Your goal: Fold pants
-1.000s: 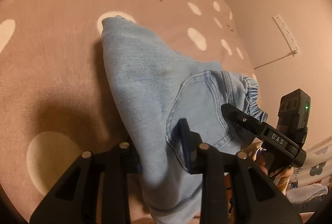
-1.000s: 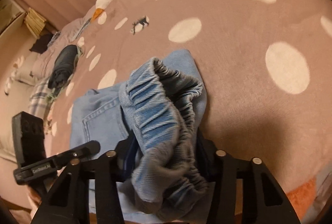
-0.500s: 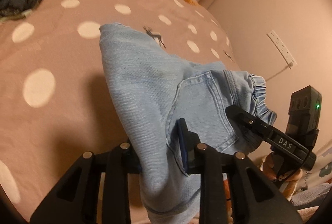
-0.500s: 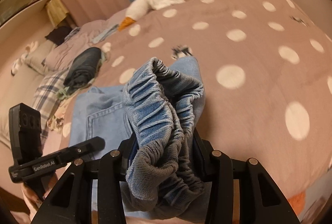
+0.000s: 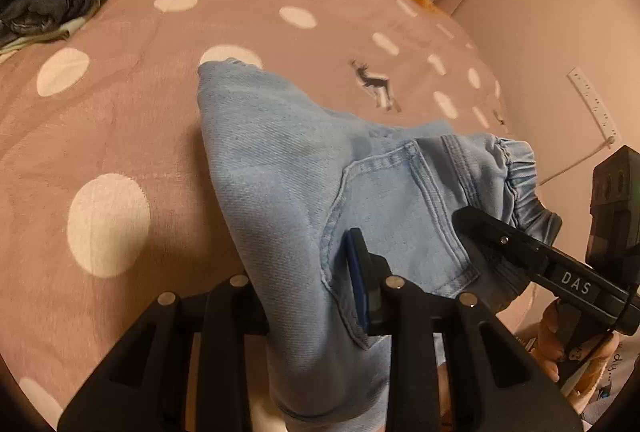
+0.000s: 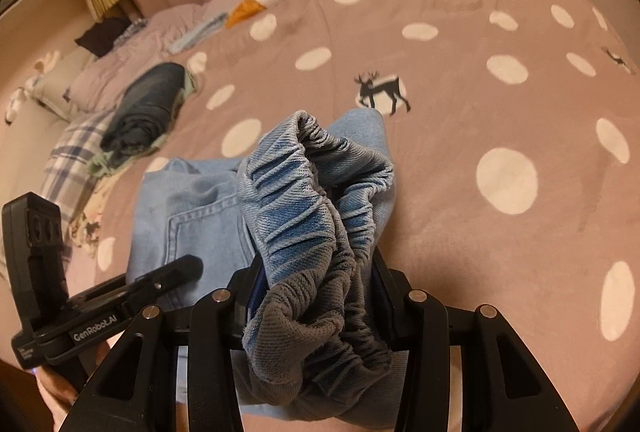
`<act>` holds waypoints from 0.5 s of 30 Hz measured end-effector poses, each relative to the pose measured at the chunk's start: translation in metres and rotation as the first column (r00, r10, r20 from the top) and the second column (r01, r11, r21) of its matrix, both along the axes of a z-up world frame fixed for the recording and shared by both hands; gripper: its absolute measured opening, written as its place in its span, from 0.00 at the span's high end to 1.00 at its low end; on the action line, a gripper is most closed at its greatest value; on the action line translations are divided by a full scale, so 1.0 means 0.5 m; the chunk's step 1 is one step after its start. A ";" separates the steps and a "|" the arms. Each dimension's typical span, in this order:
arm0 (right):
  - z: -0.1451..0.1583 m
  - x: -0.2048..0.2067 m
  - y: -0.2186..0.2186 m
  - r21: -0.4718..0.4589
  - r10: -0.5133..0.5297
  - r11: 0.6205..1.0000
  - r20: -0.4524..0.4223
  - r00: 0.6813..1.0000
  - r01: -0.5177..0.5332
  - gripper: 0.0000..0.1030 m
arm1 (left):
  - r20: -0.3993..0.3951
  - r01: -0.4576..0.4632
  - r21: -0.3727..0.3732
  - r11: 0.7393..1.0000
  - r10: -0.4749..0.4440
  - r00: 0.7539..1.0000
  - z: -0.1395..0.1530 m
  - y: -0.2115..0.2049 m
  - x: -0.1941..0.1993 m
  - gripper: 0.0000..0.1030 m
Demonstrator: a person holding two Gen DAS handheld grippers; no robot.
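The light-blue pants point(image 5: 304, 167) hung doubled above the dotted bed cover point(image 5: 120, 119), leg end touching it at twelve o'clock. The right tongs point(image 6: 316, 296) pinched the bunched elastic waistband point(image 6: 304, 199); the left tongs point(image 5: 304, 296), jaws opening, had denim between them, seemingly to lower a fold flat. No containers showed

The left gripper point(image 5: 316, 288) is angling downward, its jaws opening while a fold of cloth is still lying between them. The right gripper point(image 6: 316, 292) is also tilting downward, its fingers point(image 6: 384, 288) pressing from both sides on a thick gathered bunch. A hand point(image 5: 560, 344) is wrapping around the right gripper's handle, seen from the left wrist camera.
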State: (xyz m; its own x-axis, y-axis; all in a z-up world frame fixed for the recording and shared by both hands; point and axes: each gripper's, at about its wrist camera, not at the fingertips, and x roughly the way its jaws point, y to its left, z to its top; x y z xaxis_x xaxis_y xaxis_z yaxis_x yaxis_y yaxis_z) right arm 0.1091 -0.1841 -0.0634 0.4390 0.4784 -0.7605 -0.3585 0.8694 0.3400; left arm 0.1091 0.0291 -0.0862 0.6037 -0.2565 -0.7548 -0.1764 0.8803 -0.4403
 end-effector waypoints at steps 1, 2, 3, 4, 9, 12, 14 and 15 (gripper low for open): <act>-0.008 0.004 0.004 -0.006 0.000 1.000 -0.015 1.000 0.000 0.55 | -0.019 -0.001 0.002 1.000 0.001 1.000 -0.013 0.004 0.009 0.70; -0.019 0.008 0.007 -0.013 0.000 1.000 -0.033 0.999 0.000 0.55 | -0.044 0.000 0.001 1.000 0.000 0.999 -0.027 0.007 0.017 0.69; -0.029 0.011 0.011 -0.023 -0.003 1.000 -0.048 0.999 0.002 0.55 | -0.061 -0.003 -0.001 1.000 0.003 0.998 -0.039 0.010 0.022 0.66; -0.036 0.012 0.012 -0.031 -0.007 1.000 -0.054 0.998 0.005 0.54 | -0.062 -0.008 -0.002 1.000 0.008 0.998 -0.044 0.012 0.026 0.65; -0.057 0.022 0.003 -0.039 -0.036 0.999 -0.103 0.994 0.032 0.49 | -0.064 -0.022 0.031 0.999 0.024 0.998 -0.047 0.006 0.029 0.48; -0.055 0.023 -0.006 -0.043 -0.054 0.998 -0.116 0.992 0.049 0.39 | -0.080 -0.045 0.086 0.995 0.052 0.995 -0.034 0.001 0.021 0.40; -0.040 0.011 -0.013 -0.069 -0.067 0.996 -0.089 0.994 0.061 0.36 | -0.070 -0.051 0.076 0.996 0.057 0.996 -0.015 0.000 0.006 0.39; -0.032 0.007 -0.017 -0.072 -0.065 0.996 -0.072 0.995 0.060 0.36 | -0.062 -0.052 0.071 0.996 0.057 0.996 0.003 -0.001 -0.006 0.33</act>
State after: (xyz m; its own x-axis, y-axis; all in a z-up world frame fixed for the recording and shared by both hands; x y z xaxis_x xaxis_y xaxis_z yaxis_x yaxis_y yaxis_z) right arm 0.1126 -0.1927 -0.0795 0.4076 0.3967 -0.8225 -0.2783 0.9118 0.3018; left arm 0.1061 0.0285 -0.0846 0.5651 -0.1705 -0.8072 -0.2511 0.8965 -0.3651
